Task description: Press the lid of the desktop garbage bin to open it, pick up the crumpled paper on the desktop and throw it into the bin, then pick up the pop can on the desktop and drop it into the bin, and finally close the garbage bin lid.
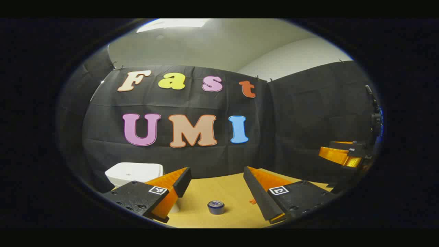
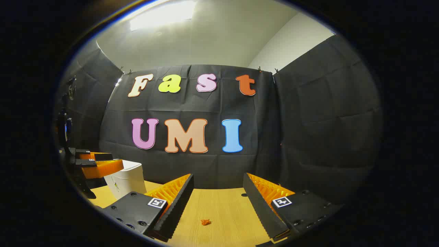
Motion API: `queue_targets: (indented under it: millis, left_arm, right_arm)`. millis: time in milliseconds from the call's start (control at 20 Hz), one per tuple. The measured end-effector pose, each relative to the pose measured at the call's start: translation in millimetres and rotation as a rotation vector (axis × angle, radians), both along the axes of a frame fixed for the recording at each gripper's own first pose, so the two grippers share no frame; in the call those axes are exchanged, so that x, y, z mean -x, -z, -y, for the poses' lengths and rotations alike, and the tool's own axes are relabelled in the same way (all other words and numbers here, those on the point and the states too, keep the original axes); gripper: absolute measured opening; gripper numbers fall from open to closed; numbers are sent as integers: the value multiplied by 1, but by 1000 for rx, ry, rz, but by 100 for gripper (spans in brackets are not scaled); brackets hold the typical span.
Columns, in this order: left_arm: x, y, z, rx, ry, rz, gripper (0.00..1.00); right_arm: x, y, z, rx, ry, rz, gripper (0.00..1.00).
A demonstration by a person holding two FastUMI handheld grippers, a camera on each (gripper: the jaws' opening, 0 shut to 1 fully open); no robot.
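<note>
In the left gripper view, a white, boxy bin (image 1: 134,172) with its smooth lid down stood at the left on the wooden table (image 1: 226,192), a round metal can (image 1: 215,207) stood upright between the spread, empty fingers of the left gripper (image 1: 216,179), and the right gripper (image 1: 339,154) hung well off to the right. In the right gripper view, the bin (image 2: 126,178) sat left, just behind the left gripper (image 2: 99,164). A small crumpled orange paper (image 2: 205,222) lay on the table between the right gripper's (image 2: 218,187) spread, ridged fingers, which held nothing.

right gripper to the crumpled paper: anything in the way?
Nothing visible. The right gripper is open, and the crumpled paper lies on bare table straight ahead between its fingers. The bin sits off to the left, lid closed.
</note>
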State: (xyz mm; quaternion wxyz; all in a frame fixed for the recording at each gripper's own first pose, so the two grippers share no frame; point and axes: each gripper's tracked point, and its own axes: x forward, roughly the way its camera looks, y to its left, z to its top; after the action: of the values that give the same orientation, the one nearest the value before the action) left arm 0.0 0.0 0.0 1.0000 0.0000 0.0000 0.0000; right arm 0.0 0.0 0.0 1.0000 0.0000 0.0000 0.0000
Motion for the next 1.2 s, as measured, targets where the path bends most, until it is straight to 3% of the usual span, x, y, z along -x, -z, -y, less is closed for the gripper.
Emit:
queue_targets:
  millis: [1200]
  left_arm:
    - [21, 9, -9, 31, -54, -22, 91]
  right_arm:
    - [10, 6, -11, -7, -36, -15, 96]
